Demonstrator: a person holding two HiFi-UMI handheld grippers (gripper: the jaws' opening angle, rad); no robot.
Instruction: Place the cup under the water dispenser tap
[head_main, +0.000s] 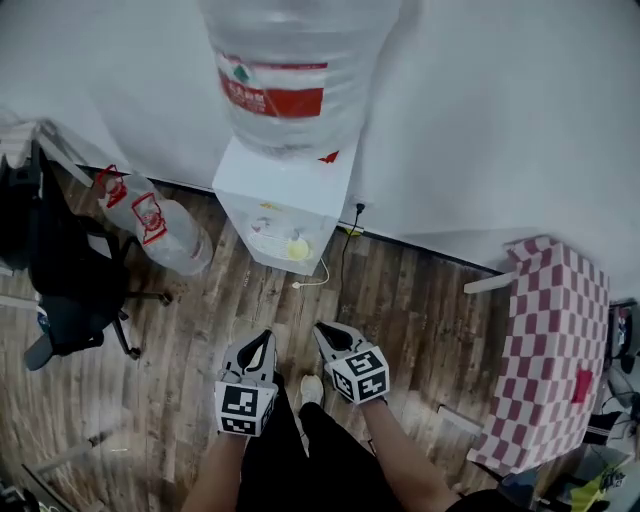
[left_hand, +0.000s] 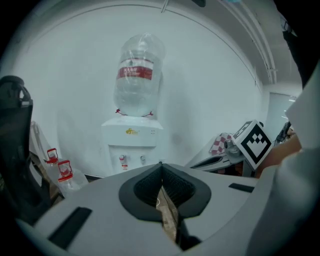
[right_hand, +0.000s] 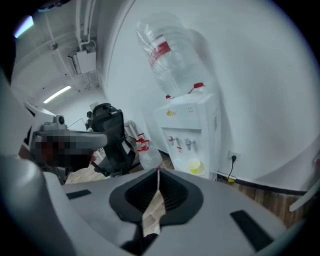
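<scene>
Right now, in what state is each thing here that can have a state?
left tool: shut, empty
right tool: shut, empty
cup: upright in the dispenser, below the taps
water bottle: upside down on top of the dispenser
spare bottles: capped, on the floor
power cord: plugged into the wall socket

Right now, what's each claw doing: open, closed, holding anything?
Left claw: closed, holding nothing.
Right claw: closed, holding nothing.
</scene>
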